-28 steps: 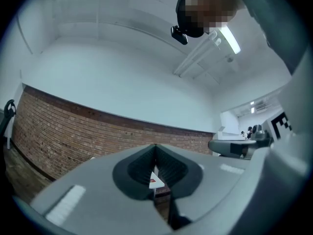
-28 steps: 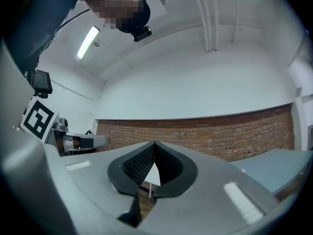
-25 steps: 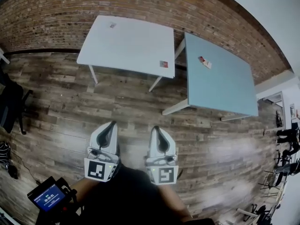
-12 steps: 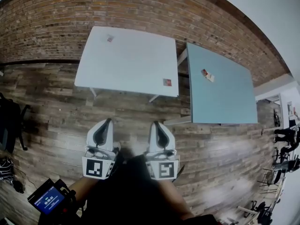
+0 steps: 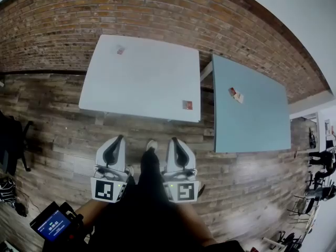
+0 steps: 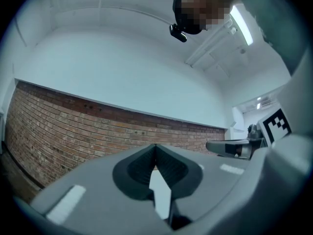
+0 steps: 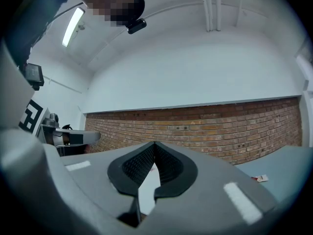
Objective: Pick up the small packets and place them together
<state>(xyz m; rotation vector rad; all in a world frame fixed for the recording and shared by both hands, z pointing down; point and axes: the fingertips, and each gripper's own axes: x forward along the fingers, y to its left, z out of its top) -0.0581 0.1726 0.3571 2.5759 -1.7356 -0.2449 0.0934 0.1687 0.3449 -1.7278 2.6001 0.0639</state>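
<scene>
Brick wall [image 5: 157, 9] is running along the far side, and the plank floor [image 5: 58, 114] is spreading out below it. White bench [image 5: 142, 83] is standing against the wall; blue-grey bench [image 5: 257, 125] is sitting just beside it on the right, with a narrow gap between the two. Left tongs [image 5: 119, 138] and right tongs [image 5: 174, 139] are hovering side by side over the floor, short of the white bench's near edge and well apart from every packet. In the left gripper view the left tongs [image 6: 155, 147] are pressing tip to tip with nothing between them; in the right gripper view the right tongs [image 7: 154, 144] are likewise closing on nothing, tips meeting. A small lit screen [image 5: 52, 226] is glowing at the lower left, and a shoe tip [image 5: 151, 145] is showing between the tongs. Packets are lying scattered: far packet [image 5: 120, 50] near the white bench's far left corner, near packet [image 5: 187, 105] by its near right corner, and on the blue-grey bench a red-marked packet [image 5: 231, 92] is touching a pale packet [image 5: 239, 97] [image 7: 262, 178] towards the wall side
</scene>
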